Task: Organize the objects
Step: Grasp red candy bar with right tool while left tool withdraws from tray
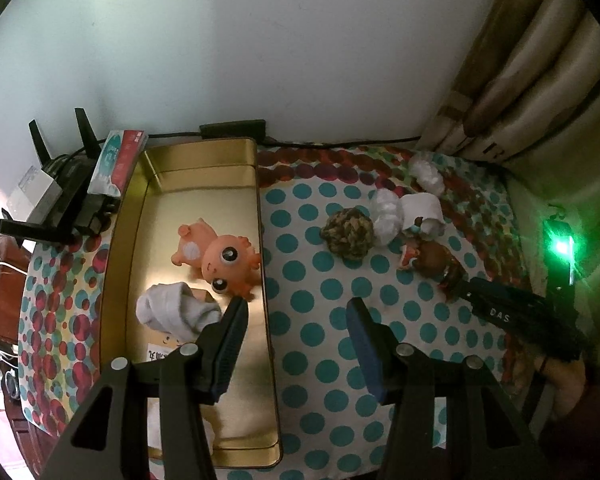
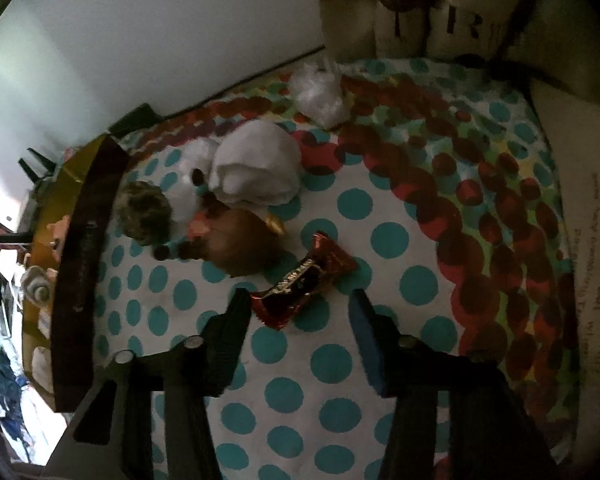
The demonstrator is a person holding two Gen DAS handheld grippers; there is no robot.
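Left gripper (image 1: 296, 308) — jaws apart, empty, over the gold tin (image 1: 188, 160); right gripper (image 2: 296, 304) — jaws apart, straddling the red wrapper (image 2: 300, 284), unclamped.

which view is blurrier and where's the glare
Right wrist view: darker and softer, with the gold tin smeared at the left edge. Left wrist view: sharper, with a green light flaring at right and sheen on the gold tin's floor.
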